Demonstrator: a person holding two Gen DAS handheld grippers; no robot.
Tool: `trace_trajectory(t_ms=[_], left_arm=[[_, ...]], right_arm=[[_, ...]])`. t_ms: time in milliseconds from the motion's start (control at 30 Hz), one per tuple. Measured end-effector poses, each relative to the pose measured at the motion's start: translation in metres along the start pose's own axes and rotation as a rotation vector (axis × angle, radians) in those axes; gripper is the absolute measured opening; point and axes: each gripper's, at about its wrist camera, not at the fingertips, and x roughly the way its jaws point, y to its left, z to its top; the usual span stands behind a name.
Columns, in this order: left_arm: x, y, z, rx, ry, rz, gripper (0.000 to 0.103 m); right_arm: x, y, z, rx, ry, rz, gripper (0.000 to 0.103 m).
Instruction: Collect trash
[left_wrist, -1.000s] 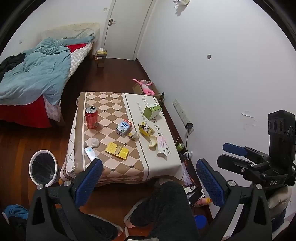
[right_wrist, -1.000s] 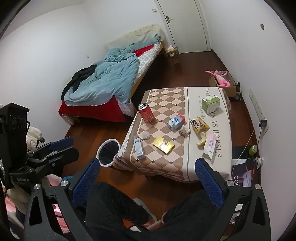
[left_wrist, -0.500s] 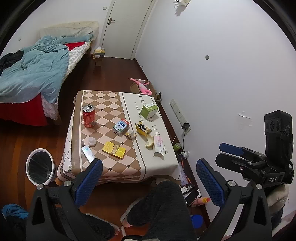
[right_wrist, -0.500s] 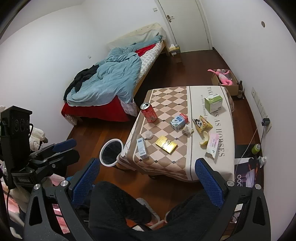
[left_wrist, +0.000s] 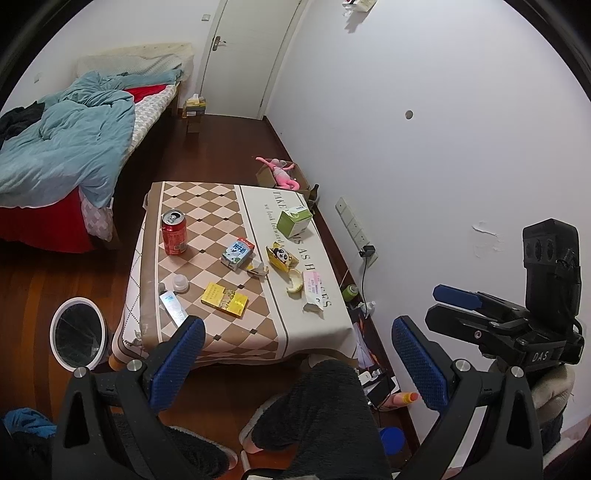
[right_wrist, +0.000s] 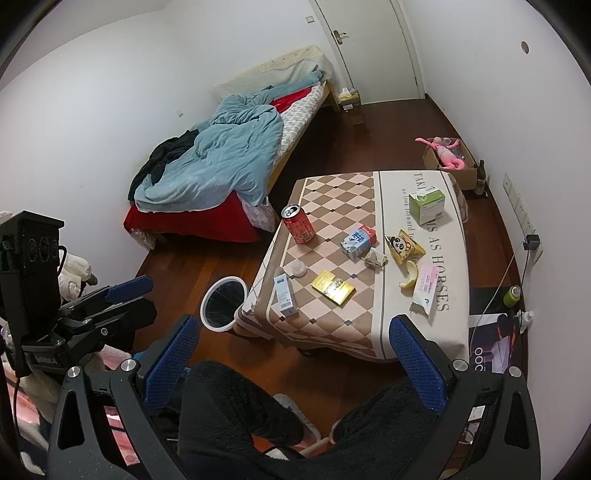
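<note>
A low table with a checked cloth carries litter: a red can, a milk carton, a panda snack packet, a banana peel, a torn pink-white wrapper, a yellow pack and crumpled paper. My left gripper and right gripper both hang open and hold nothing, high above the floor and short of the table's near edge.
A white-rimmed bin with a dark liner stands on the floor at the table's near left corner. A green box, a tube and a white cap also lie on the table. A person's dark-clad legs are below me; a bed lies to the left.
Both views have drifted only slightly. The grippers stay open and nothing on the table has moved.
</note>
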Motion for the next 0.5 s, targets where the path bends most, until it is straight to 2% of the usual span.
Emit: trace_trajectory(t_ms=[500], left_arm=[[-0.0009, -0.0012, -0.0001, 0.002, 0.003, -0.01, 0.103]], right_arm=[[-0.0004, -0.0008, 0.0002, 0.001, -0.001, 0.004, 0.103]])
